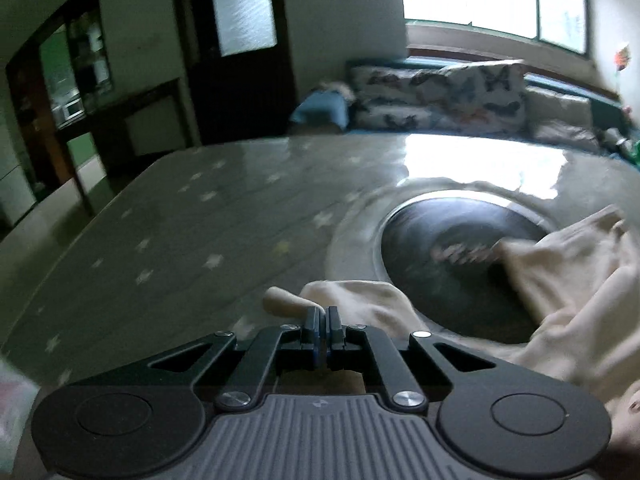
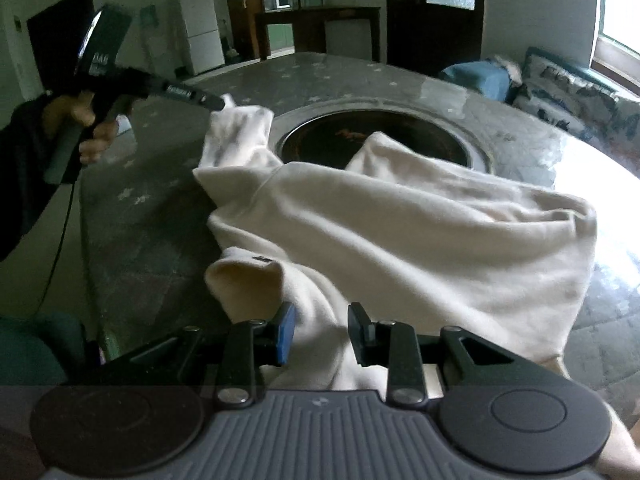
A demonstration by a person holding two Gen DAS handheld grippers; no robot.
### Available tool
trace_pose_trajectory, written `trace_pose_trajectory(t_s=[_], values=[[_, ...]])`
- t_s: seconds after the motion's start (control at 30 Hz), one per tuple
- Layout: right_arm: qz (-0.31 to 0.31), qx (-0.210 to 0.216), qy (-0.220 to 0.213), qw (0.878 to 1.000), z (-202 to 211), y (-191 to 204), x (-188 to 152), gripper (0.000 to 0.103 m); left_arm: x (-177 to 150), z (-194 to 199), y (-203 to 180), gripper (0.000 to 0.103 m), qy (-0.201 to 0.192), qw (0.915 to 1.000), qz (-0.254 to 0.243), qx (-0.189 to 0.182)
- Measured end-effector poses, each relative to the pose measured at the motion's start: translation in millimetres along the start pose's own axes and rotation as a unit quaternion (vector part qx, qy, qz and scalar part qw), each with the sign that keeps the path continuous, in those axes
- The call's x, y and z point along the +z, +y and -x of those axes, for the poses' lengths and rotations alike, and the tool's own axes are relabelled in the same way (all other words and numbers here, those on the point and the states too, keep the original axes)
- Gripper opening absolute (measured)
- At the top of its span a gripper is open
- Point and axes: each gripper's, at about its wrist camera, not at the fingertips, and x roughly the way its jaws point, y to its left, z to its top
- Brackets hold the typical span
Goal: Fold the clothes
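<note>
the cream garment (image 1: 580, 288) is motion-blurred and cut off at the right edge.

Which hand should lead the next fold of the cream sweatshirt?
Probably left: the left gripper is shut on a lifted sleeve end of the cream sweatshirt. The right gripper straddles bunched fabric with its jaws apart; its grip is unclear.

Garment (image 2: 400, 232): cream-white, plain. Worktop (image 1: 180, 220): grey, printed with pale stars. Recessed disc (image 2: 380, 140): black. Gripper fingers (image 2: 286, 332): black, with blue pads. Far cushion (image 1: 440, 96): butterfly print.
</note>
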Motion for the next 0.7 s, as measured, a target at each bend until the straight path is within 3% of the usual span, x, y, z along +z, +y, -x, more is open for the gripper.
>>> trace_pose_trajectory(t_s=[0.17, 0.37, 0.43, 0.53, 0.6, 0.7], values=[[0.014, 0.024, 0.026, 0.999, 0.2, 2.9, -7.7, 0.029, -11.3, -10.1, 22.4, 0.006, 0.042, 0.9985, 0.019, 0.03], [-0.007, 0.056, 0.039, 0.998, 8.4, -7.5, -14.1, 0.029, 7.6, -0.4, 5.9, 0.011, 0.011, 0.9997, 0.009, 0.02], [-0.014, 0.059, 0.037, 0.997, 11.7, -10.2, -13.6, 0.029, 16.3, 0.4, -7.9, 0.024, -0.003, 1.0, -0.001, 0.003], [-0.024, 0.058, 0.025, 0.998, 19.8, -15.9, -10.2, 0.029, 27.8, 1.2, -32.6, 0.025, -0.018, 0.9993, -0.025, -0.023], [-0.039, 0.059, 0.009, 0.997, 28.4, -23.8, -6.1, 0.029, 35.9, -3.5, -48.8, 0.025, -0.013, 0.9971, -0.033, -0.068], [-0.051, 0.022, -0.009, 0.998, 36.6, -37.4, 1.3, 0.029, 45.2, -20.2, -75.2, 0.026, 0.013, 0.9892, -0.034, -0.142]])
